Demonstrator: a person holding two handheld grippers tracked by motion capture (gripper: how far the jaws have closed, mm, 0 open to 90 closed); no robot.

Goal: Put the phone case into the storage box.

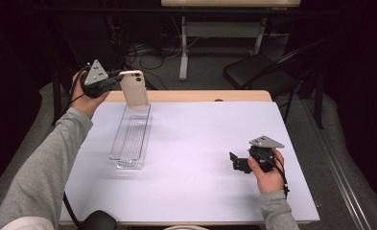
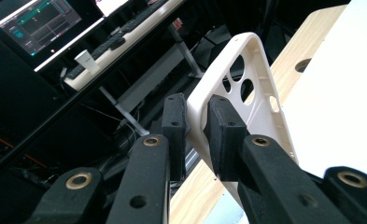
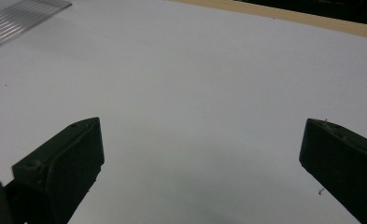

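The white tabletop [image 1: 200, 158] lies mostly bare, with wide open room between the clear plastic tray [image 1: 131, 136] at its left and the right gripper [image 1: 235, 161] near the right edge. A strip of bare wood [image 1: 200, 96] runs along the far edge. The tray's near end sits well inside the table; its far end reaches almost to the wooden strip.

There is one phone case [image 1: 135, 89], one tray and two grippers. The tray appears to hold nothing.

The left gripper [image 1: 116, 80] is held up over the far left corner, above the tray's far end. Its jaws are clamped on one long edge of the cream phone case [image 2: 246, 88], a pad on each side of the rim, as the left gripper view shows. The case stands roughly upright in the air, its camera cut-outs [image 2: 239, 77] toward its upper end.

The right gripper [image 3: 200, 154] rests low over the white surface, jaws spread wide with nothing between them.
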